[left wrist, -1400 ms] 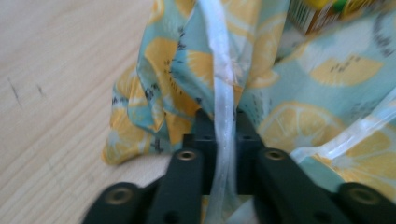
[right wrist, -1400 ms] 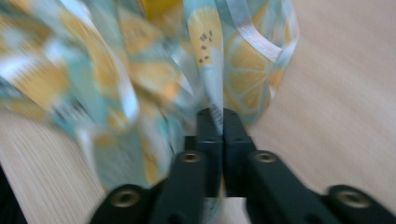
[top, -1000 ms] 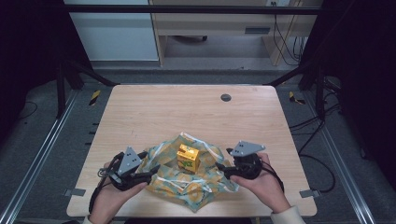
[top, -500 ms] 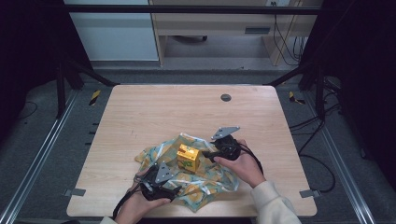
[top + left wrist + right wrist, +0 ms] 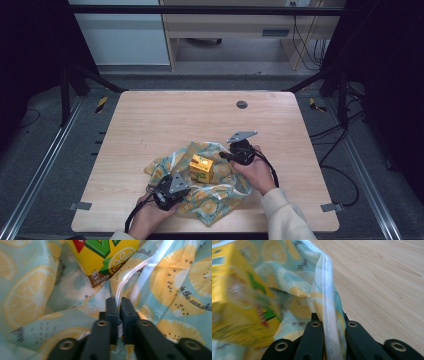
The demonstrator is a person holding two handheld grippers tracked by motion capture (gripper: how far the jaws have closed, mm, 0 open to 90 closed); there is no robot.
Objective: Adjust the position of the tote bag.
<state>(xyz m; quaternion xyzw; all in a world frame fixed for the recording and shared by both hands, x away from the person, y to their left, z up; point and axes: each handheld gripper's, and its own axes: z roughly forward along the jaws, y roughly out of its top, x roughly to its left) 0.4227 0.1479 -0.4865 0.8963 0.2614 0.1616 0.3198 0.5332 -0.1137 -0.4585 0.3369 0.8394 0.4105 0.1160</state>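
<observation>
High view: the cloth (image 5: 210, 192) lies crumpled on the near middle of the table (image 5: 165, 120), with the yellow carton (image 5: 201, 167) on it. Left gripper (image 5: 172, 186) has just closed, pinching a cloth fold near the carton. Right gripper (image 5: 225, 156) has also just closed, pinching the cloth's hemmed edge (image 5: 328, 315).

On the cloth (image 5: 172, 290), right of the yellow carton (image 5: 105, 257), we read printed script "in the sunshi", cut off at the frame edge. The carton bears large green letters and a small brown-band label, both illegible to us.
</observation>
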